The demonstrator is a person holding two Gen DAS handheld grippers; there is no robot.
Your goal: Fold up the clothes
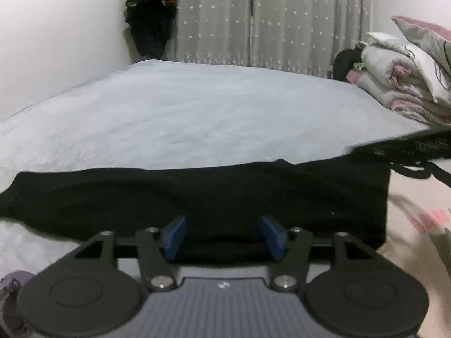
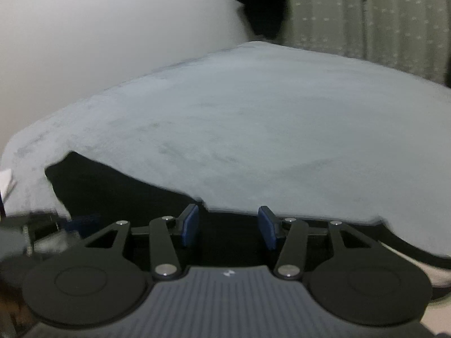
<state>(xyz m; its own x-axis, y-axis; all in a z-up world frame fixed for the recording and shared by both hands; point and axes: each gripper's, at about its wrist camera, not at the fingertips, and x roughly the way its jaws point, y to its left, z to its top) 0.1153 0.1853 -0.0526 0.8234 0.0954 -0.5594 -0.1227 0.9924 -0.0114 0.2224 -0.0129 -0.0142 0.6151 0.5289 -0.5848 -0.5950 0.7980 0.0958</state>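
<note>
the black cloth garment (image 1: 197, 197) lies flat in a long band across the near edge of the pale grey bed (image 1: 197, 112), seemingly folded at least once; further folds look left. the left gripper (image 1: 224, 235) and right gripper (image 2: 228, 226) both gape apart just above it, holding nothing.

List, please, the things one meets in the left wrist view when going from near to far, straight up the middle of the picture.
Left tool, open → black garment lying flat → pale bed cover → star-patterned curtain.
</note>
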